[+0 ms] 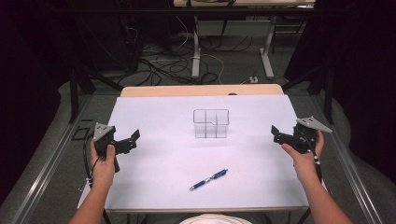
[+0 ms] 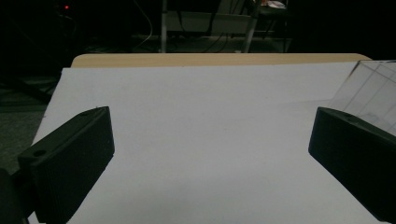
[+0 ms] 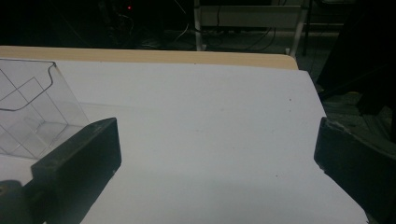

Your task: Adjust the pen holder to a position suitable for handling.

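A clear plastic organiser box [image 1: 211, 123] with inner dividers stands upright at the middle of the white table top [image 1: 154, 163]. A blue pen [image 1: 209, 179] lies on its side nearer the front edge, pointing diagonally. My left gripper [image 1: 131, 141] is held at the table's left side, open and holding nothing. My right gripper [image 1: 278, 134] is held at the right side, also open, with nothing in it. In the left gripper view the box [image 2: 373, 88] shows at the far right behind my open left gripper [image 2: 210, 154]. In the right gripper view the box [image 3: 32, 112] sits at the left behind my open right gripper [image 3: 217, 158].
A bare wooden strip [image 1: 201, 90] runs along the table's far edge. Beyond it, the floor holds cables [image 1: 159, 60] and white table legs [image 1: 196, 56]. Metal frame rails [image 1: 46, 168] flank the table on both sides.
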Motion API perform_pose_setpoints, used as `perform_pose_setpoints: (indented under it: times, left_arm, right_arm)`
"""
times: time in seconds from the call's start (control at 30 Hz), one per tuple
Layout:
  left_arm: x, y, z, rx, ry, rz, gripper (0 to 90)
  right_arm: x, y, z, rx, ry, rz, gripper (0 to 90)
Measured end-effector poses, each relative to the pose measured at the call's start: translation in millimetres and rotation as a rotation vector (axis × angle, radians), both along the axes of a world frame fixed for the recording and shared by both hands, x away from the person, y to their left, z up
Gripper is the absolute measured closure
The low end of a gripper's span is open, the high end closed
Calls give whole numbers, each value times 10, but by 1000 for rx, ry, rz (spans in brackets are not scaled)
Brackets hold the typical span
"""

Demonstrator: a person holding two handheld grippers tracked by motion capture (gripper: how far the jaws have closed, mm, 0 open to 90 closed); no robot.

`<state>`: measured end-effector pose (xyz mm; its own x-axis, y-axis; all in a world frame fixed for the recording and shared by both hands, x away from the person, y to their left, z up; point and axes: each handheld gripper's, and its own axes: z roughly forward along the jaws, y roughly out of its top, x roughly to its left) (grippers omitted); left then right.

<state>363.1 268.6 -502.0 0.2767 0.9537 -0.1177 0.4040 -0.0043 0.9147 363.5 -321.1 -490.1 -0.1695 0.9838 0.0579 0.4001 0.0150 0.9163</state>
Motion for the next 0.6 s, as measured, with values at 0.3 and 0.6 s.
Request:
perform_pose_setpoints:
  times: [0.3, 0.6]
  left_arm:
    - [5, 8, -9, 18, 19, 12, 0]
    - [1, -23, -12, 13, 20, 2, 0]
  right_arm:
    - [38, 134, -1, -12, 19, 17, 51]
    - [92, 365, 25, -28, -25, 120, 213]
